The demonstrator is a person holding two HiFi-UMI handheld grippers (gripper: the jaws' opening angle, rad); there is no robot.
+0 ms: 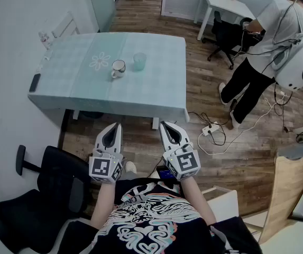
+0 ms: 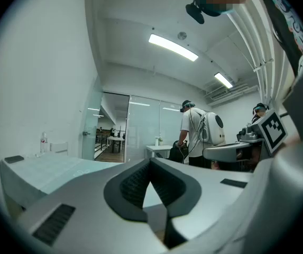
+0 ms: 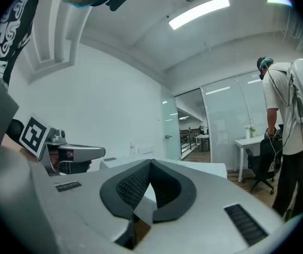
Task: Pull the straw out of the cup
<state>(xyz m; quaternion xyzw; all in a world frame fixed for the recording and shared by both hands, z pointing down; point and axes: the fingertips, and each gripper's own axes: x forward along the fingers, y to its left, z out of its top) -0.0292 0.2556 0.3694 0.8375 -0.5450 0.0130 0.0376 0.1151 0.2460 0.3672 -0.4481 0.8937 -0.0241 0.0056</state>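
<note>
Left gripper [image 1: 114, 128] and right gripper [image 1: 166, 126] both clenched, empty, with the cup [image 1: 139, 61] far ahead on the table [image 1: 156, 89], midway between them.

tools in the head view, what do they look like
The left tool and right tool are light grey tapered shells with dark ribbed pads. Each carries a white cube with black square markers. The T-shirt worn is black, pale-printed.

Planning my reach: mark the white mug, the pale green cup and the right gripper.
white mug [image 1: 118, 69]: head view, on its body.
pale green cup [image 1: 139, 62]: head view, on its side.
right gripper [image 1: 164, 124]: head view, at its fingertips.
</note>
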